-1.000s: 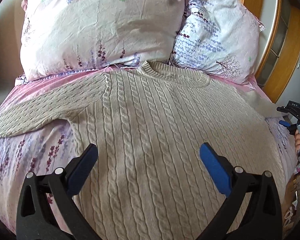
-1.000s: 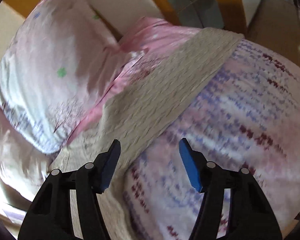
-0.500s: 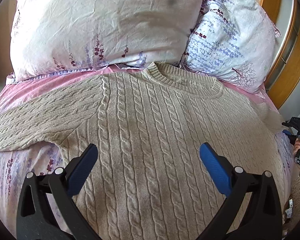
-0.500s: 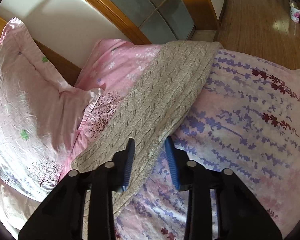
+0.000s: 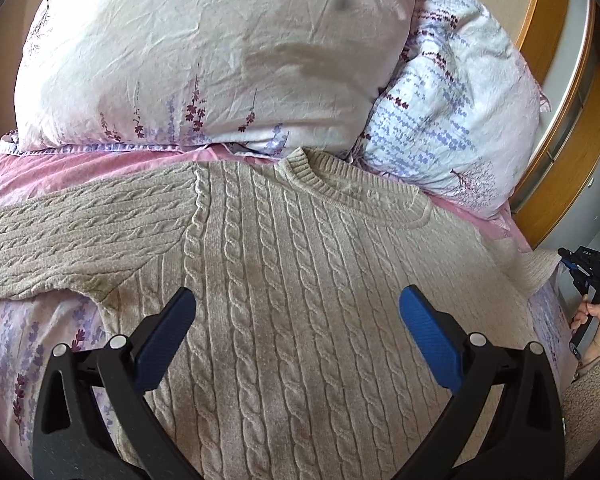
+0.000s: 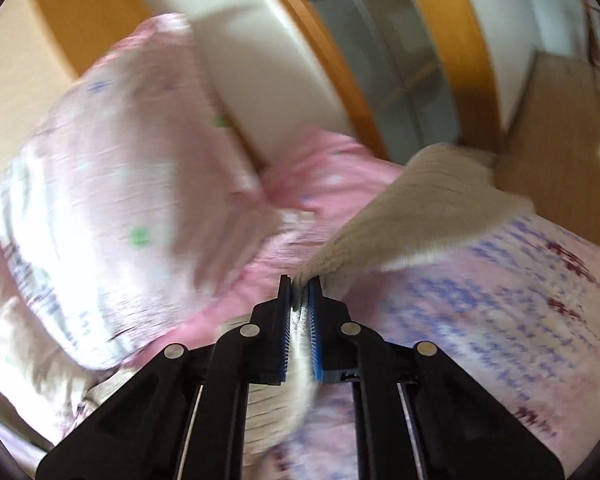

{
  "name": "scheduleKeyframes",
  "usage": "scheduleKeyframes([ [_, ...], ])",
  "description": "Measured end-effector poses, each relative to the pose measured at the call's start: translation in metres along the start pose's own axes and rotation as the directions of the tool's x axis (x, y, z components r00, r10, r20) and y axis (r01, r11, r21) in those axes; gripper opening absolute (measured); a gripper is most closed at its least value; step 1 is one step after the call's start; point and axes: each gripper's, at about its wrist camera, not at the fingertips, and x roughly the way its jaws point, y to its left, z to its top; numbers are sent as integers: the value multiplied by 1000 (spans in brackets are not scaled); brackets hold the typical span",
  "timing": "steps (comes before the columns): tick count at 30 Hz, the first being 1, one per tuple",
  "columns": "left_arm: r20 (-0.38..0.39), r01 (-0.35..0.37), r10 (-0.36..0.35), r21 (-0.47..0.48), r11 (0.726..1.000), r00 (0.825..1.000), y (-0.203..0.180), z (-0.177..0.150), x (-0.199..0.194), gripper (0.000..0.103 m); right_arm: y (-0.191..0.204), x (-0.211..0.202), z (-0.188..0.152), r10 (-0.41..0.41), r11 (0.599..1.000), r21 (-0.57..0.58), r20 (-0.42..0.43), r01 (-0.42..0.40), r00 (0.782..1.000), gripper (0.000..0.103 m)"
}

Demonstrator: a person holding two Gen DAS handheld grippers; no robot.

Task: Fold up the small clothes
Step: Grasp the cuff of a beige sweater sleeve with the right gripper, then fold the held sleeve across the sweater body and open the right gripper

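A beige cable-knit sweater [image 5: 300,288] lies face up on the bed, collar toward the pillows, its left sleeve [image 5: 72,236] spread out to the left. My left gripper [image 5: 298,312] is open and empty, hovering over the sweater's chest. My right gripper [image 6: 300,284] is shut on the sweater's right sleeve [image 6: 420,216] and holds it lifted off the floral sheet; that view is motion-blurred. The right gripper also shows in the left wrist view [image 5: 592,272] at the bed's right edge, with the sleeve end [image 5: 534,272] beside it.
Two floral pillows [image 5: 204,60] [image 5: 460,120] rest at the head of the bed behind the collar. A pink floral sheet [image 5: 28,344] covers the bed. A wooden bed frame [image 5: 564,152] and wooden floor [image 6: 564,128] lie to the right.
My right gripper has closed on the right sleeve and lifted it. My left gripper has moved forward over the sweater toward the collar and stayed open.
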Motion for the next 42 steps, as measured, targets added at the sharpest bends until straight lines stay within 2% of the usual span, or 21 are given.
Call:
scheduleKeyframes([
  [2,11,9,-9,-2,1000,1000,-1,2,-2,101,33,-9,-11,106,992,-74,-13,-107,994,8],
  [4,16,13,-13,-10,1000,1000,-1,3,-4,101,64,-13,-28,199,969,-139,-64,-206,978,7],
  [7,27,19,-18,-14,1000,999,-1,2,-5,101,105,-5,-68,288,923,-201,-206,-329,935,7],
  [9,26,17,-17,-10,1000,1000,-3,1,-5,101,121,9,-97,291,903,-222,-312,-367,905,7],
  [11,23,20,-20,-8,1000,1000,-3,-1,-4,101,129,25,-125,258,896,-238,-405,-374,877,7],
  [13,18,24,-24,-5,1000,1000,-4,-2,-3,101,130,37,-144,217,900,-244,-467,-361,857,8],
  [15,12,37,-37,-2,999,999,-5,-2,-2,101,122,41,-151,225,917,-179,-509,-357,831,8],
  [16,11,45,-45,0,999,999,-5,-1,-2,101,116,42,-149,242,925,-132,-517,-356,821,16],
  [17,10,51,-51,3,999,999,-6,-1,-2,101,109,40,-145,262,932,-83,-515,-352,816,37],
  [19,11,59,-59,7,998,998,-6,-1,-1,101,94,32,-135,292,942,-6,-471,-334,832,65],
  [22,6,73,-73,0,997,997,-4,0,0,101,75,27,-119,340,939,99,-415,-329,844,65],
  [25,-2,87,-88,-26,996,996,1,1,2,101,59,30,-105,314,948,169,-380,-269,870,64],
  [29,3,88,-88,-46,995,996,8,1,0,101,48,46,-102,280,947,260,-388,-187,878,53],
  [31,3,78,-78,-39,996,997,10,0,-1,101,48,48,-105,269,944,292,-406,-155,873,51],
  [33,5,76,-76,-37,996,997,13,0,-2,101,49,47,-106,234,955,269,-412,-127,881,51],
  [36,0,87,-87,-54,995,996,18,1,-2,101,50,53,-102,203,952,296,-394,-85,897,49],
  [37,1,99,-99,-64,993,995,20,1,-3,101,52,54,-99,176,957,283,-382,-67,907,37],
  [38,2,114,-114,-75,991,993,23,0,-4,101,57,55,-97,132,969,241,-365,-43,922,18],
  [39,4,131,-131,-84,988,991,26,0,-5,101,64,54,-94,86,983,181,-342,-24,936,11],
  [42,21,173,-172,-101,980,985,37,0,-12,101,100,40,-92,34,999,-4,-259,-36,965,9],
])
